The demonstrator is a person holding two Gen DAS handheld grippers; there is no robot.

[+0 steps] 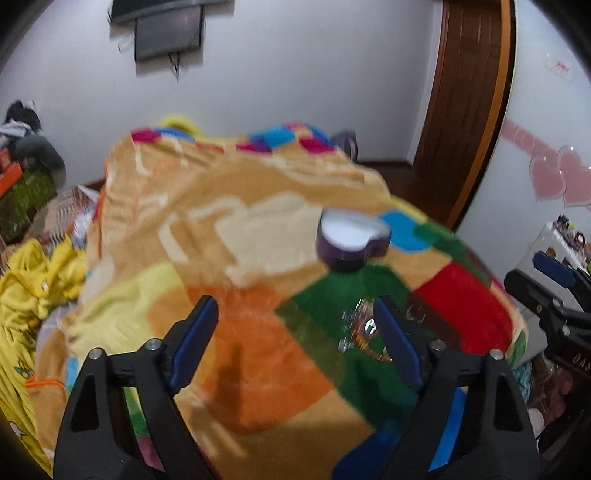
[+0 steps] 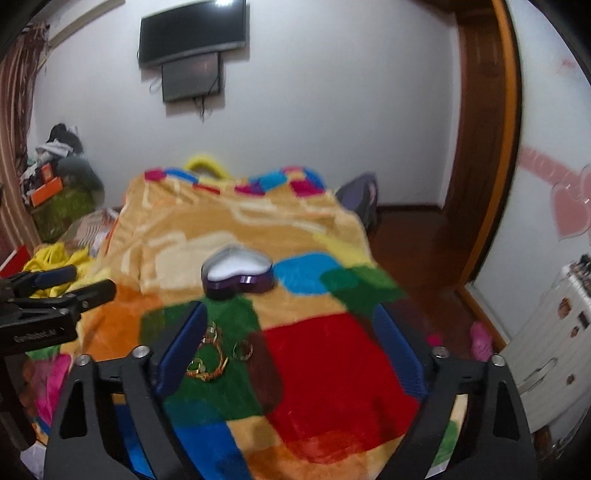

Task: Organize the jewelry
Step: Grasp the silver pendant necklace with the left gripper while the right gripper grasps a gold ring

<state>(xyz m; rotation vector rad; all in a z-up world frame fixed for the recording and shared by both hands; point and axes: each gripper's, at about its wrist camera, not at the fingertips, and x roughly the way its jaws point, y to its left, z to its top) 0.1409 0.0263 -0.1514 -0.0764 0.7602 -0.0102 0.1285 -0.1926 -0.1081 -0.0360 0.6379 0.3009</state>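
A purple heart-shaped jewelry box with a white lining stands open on a colourful blanket; it also shows in the right wrist view. A small heap of gold and silver jewelry lies on a green patch in front of it, seen in the right wrist view as rings and a chain. My left gripper is open and empty, its right finger beside the jewelry. My right gripper is open and empty over the red patch, the jewelry by its left finger.
The blanket covers a bed. Yellow clothes lie at the left. A wooden door stands at the right, and a white dresser at the far right. Screens hang on the far wall.
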